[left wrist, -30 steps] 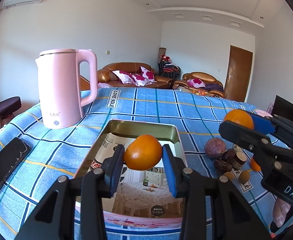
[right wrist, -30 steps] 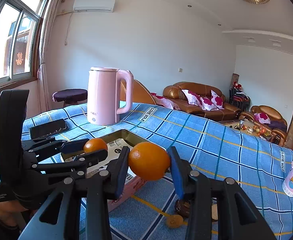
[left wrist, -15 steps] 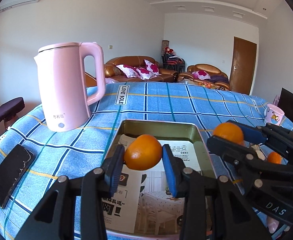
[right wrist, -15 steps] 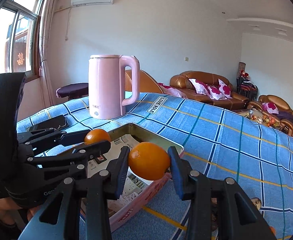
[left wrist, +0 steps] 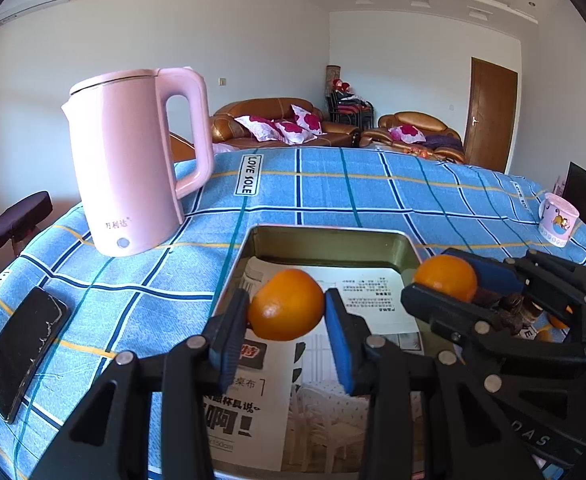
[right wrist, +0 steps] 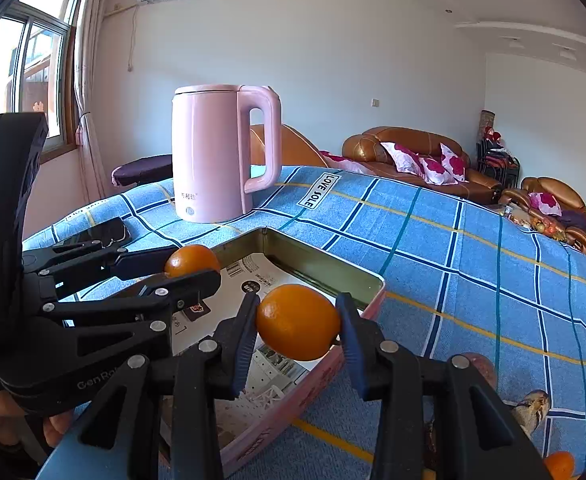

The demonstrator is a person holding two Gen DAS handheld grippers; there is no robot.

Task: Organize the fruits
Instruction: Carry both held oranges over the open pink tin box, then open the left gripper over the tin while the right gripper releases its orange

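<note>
My left gripper [left wrist: 287,318] is shut on an orange [left wrist: 286,305] and holds it over the open tin box [left wrist: 329,236], which is lined with printed paper. My right gripper [right wrist: 297,330] is shut on a second orange [right wrist: 297,322], above the box's right rim [right wrist: 373,280]. In the left wrist view the right gripper and its orange [left wrist: 445,278] sit at the box's right edge. In the right wrist view the left gripper's orange [right wrist: 191,260] shows over the box's left side. More fruit [right wrist: 533,408] lies on the cloth to the right.
A pink kettle [left wrist: 133,160] stands behind and left of the box. A black phone [left wrist: 21,356] lies at the table's left edge. A pink mug [left wrist: 557,219] stands far right. The table has a blue checked cloth [left wrist: 333,188].
Both grippers, each holding its orange, have moved forward and left over the tin box. The box and kettle now look nearer; the loose fruit has slid off to the right.
</note>
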